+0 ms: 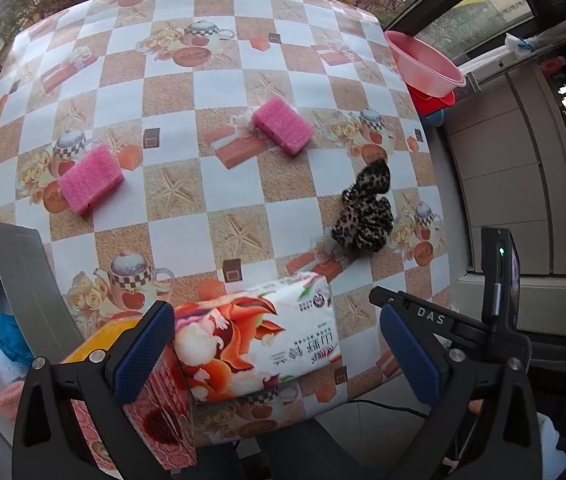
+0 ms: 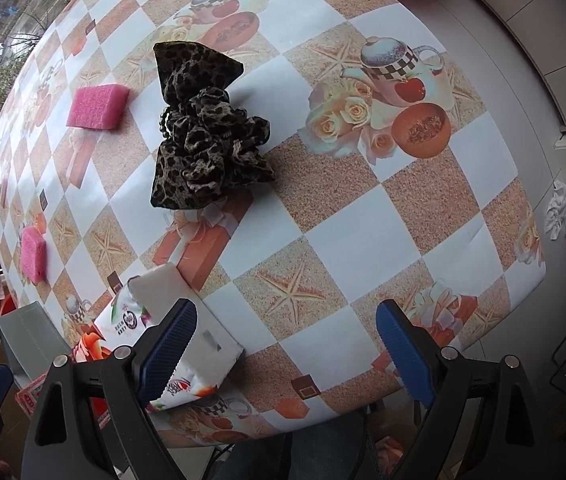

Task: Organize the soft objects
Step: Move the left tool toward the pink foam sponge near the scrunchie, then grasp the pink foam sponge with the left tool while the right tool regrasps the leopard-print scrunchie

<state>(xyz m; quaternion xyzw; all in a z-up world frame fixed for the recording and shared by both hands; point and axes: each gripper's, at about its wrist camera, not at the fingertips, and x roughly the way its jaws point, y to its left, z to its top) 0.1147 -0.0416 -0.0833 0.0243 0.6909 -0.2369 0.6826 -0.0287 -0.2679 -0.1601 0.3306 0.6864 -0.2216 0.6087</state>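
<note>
Two pink sponges lie on the checkered table: one at mid left [image 1: 91,178] [image 2: 33,255], one further back [image 1: 283,125] [image 2: 98,106]. A leopard-print scrunchie [image 1: 367,208] [image 2: 203,140] lies toward the right. A flowered tissue pack [image 1: 259,340] [image 2: 171,344] lies at the near edge. My left gripper [image 1: 279,348] is open, low over the tissue pack. My right gripper [image 2: 287,344] is open above the table's near right part; its left finger overlaps the pack's end. A grey box [image 1: 27,280] holding blue and white soft things stands at the left.
A red patterned box [image 1: 159,408] stands below the table's near edge by the grey box. A pink basin [image 1: 423,62] sits on red and blue bowls beyond the table's right corner. Windows lie behind, cabinets to the right.
</note>
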